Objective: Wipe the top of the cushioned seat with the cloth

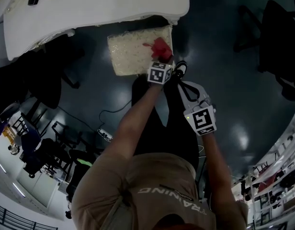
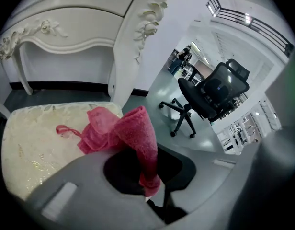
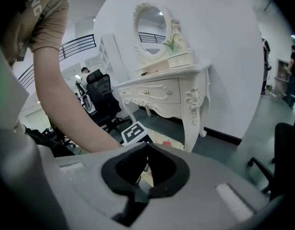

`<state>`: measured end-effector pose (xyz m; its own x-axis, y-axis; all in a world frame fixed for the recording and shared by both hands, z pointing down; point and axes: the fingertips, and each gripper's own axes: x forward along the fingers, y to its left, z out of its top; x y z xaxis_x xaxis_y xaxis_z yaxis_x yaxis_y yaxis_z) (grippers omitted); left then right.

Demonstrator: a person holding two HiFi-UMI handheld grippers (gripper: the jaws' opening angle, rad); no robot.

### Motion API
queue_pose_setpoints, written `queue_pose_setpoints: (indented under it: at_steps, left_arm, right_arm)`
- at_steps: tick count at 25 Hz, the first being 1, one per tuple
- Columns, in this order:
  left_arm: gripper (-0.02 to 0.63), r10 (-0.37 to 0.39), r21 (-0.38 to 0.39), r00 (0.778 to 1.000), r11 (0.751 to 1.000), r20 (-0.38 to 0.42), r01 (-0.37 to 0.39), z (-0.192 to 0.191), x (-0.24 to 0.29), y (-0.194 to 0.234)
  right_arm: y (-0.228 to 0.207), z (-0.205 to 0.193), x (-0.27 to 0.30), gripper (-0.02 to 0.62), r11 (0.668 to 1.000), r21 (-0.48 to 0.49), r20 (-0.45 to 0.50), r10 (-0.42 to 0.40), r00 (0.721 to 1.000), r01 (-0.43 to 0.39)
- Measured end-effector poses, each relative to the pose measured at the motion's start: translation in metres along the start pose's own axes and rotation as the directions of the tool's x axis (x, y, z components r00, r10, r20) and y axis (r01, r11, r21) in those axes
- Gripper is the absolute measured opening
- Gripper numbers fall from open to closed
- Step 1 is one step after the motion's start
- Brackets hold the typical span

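The cloth (image 2: 138, 133) is made of fluffy pink towel stuff, and little rough loops are seen all over it. The cushioned seat (image 2: 32, 147) is covered with cream fabric, and shiny leaf shapes are woven into it. The dressing table (image 3: 157, 87) is painted white and is kept smooth, with a soft shine on its carved parts. The floor (image 1: 233, 109) is dark and glossy, and lights are mirrored in it. The left gripper (image 2: 145, 176) and the right gripper (image 3: 147, 163) are made of smooth grey plastic that looks matt. The shirt (image 1: 152, 186) is made of soft, dull tan cloth.
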<state>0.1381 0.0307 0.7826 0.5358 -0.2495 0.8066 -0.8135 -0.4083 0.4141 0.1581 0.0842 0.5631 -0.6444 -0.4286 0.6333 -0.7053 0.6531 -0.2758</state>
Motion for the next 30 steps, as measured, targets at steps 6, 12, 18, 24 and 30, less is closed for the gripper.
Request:
queue_pose_setpoints:
  at_steps: [6,12,18,24,30]
  left_arm:
    - [0.043,-0.047,0.035,0.999,0.998,-0.003,0.047,0.01,0.024,-0.036]
    - [0.041,-0.161,0.052,0.986,0.986,0.049,0.159,0.02,0.014,-0.075]
    - [0.042,-0.204,0.037,0.971,0.979,0.126,0.201,0.024,-0.029,-0.061]
    - [0.041,-0.105,-0.029,0.976,0.993,0.19,0.112,0.003,-0.105,0.011]
    - [0.041,0.027,-0.136,0.965,0.991,0.259,0.009,-0.029,-0.198,0.098]
  right_arm:
    - [-0.027,-0.016,-0.023,0.003,1.0,0.007,0.004,-0.013,1.0,0.013]
    - [-0.038,-0.027,-0.028,0.003,1.0,0.008,-0.01,-0.023,1.0,0.023]
    - [-0.03,-0.027,-0.002,0.003,0.999,0.03,-0.018,-0.028,0.999,0.028]
    - [0.024,-0.01,0.038,0.003,0.999,-0.011,-0.026,0.033,0.999,-0.034]
    - [0.095,0.025,0.073,0.003,0.993,-0.071,-0.025,0.097,0.995,-0.099]
